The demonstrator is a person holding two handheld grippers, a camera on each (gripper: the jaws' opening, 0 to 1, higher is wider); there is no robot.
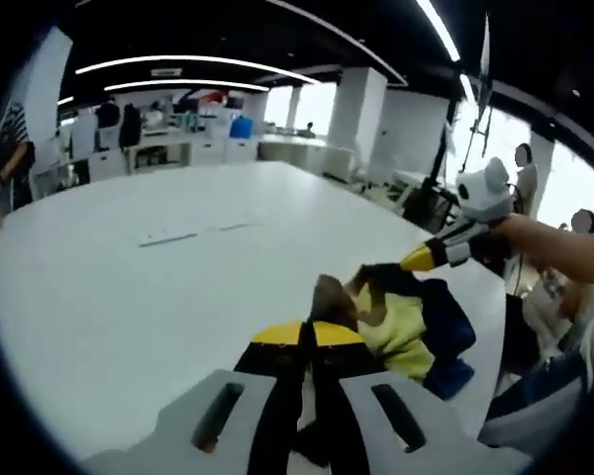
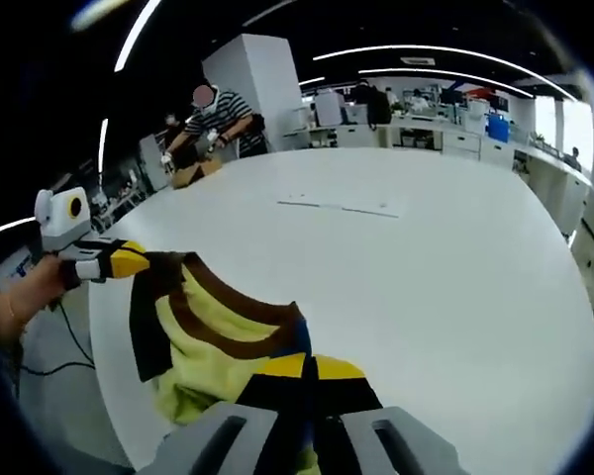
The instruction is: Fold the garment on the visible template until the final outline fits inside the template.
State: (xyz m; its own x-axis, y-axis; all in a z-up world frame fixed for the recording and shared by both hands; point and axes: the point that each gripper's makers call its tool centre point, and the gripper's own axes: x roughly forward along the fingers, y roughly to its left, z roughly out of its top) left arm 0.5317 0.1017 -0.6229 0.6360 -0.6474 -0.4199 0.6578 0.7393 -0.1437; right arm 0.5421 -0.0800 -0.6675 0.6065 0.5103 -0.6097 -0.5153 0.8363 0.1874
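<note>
Garment: a yellow, brown and navy piece, bunched and held up off the white tabletop near its edge on the person's side.
Left gripper: its yellow-tipped jaws are pressed together on a fold of the cloth; in the right gripper view it pinches the far corner of the fabric.
Right gripper: jaws closed on the near edge of the cloth; in the left gripper view it comes in from the right, just above the bundle.
Key relation: the garment hangs stretched between the two grippers, its long axis running from one to the other; both are equally on it.
Template: faint outline marks lie toward the tabletop's middle, well beyond the garment, so I'd judge it has to be carried forward and spread there.
Containers: none in sight.
</note>
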